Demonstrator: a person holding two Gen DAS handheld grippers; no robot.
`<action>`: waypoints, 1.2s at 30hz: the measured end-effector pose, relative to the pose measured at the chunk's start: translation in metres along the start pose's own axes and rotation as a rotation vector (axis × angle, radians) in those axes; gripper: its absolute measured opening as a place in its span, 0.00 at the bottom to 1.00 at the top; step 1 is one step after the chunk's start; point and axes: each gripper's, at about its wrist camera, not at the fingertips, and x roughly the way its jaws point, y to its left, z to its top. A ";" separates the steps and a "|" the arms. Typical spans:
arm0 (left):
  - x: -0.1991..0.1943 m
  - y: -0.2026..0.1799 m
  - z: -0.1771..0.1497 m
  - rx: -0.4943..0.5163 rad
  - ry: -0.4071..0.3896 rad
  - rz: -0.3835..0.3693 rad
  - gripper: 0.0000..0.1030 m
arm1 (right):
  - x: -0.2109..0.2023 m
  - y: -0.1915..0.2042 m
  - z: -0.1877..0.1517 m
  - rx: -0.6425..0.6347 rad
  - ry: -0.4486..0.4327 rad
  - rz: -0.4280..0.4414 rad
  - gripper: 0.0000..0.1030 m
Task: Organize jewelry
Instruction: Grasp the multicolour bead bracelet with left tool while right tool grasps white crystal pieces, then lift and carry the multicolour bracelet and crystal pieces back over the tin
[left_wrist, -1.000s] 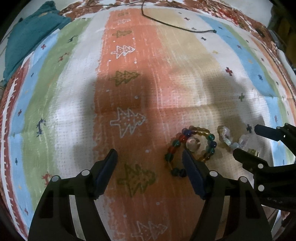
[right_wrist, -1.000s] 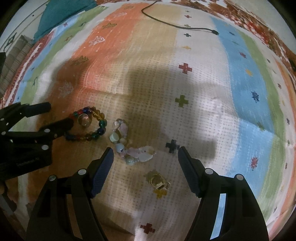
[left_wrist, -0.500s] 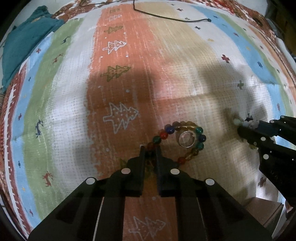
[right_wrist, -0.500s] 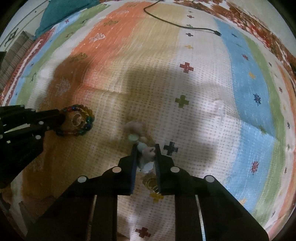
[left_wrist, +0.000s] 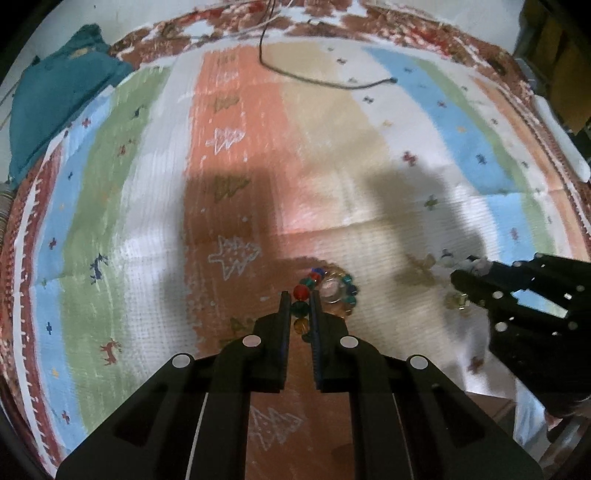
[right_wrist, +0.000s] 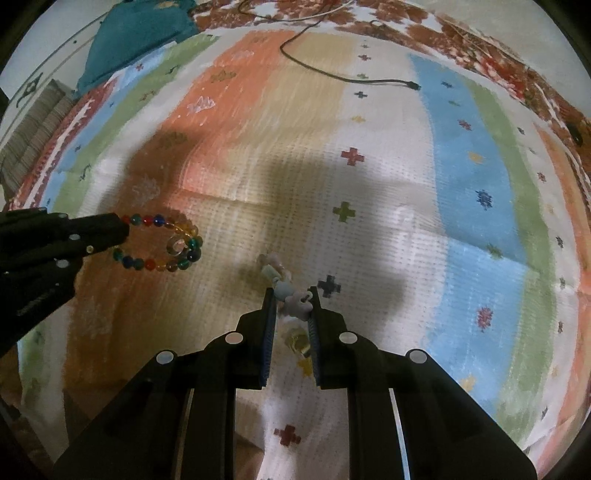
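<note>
My left gripper is shut on a bracelet of multicoloured glass beads, pinching a few beads between its pads. A clear ring shows inside the loop. In the right wrist view this bracelet hangs as a loop from the left gripper, with the ring at its far end. My right gripper is shut on a pale pastel stone bracelet; its free end trails up-left. A small gold piece lies on the cloth under the right fingers. The left wrist view shows the right gripper and that gold piece.
Everything lies on a striped, patterned cloth. A thin black cable crosses its far part. A teal fabric bundle sits at the far left corner. A white oblong object lies along the right edge.
Both grippers went from wide open to shut, the left on the bead bracelet, the right on the pastel bracelet. Both then rose, pulling the bracelets up and the view back from the cloth.
</note>
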 end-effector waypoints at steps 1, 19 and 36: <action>-0.004 -0.003 0.000 0.001 -0.009 -0.003 0.09 | -0.001 0.001 0.000 0.003 -0.005 -0.001 0.17; -0.047 -0.020 0.001 0.009 -0.108 -0.047 0.09 | -0.041 0.001 -0.011 0.028 -0.083 0.016 0.17; -0.086 -0.024 -0.019 0.000 -0.156 -0.089 0.09 | -0.068 0.001 -0.025 0.048 -0.129 0.029 0.17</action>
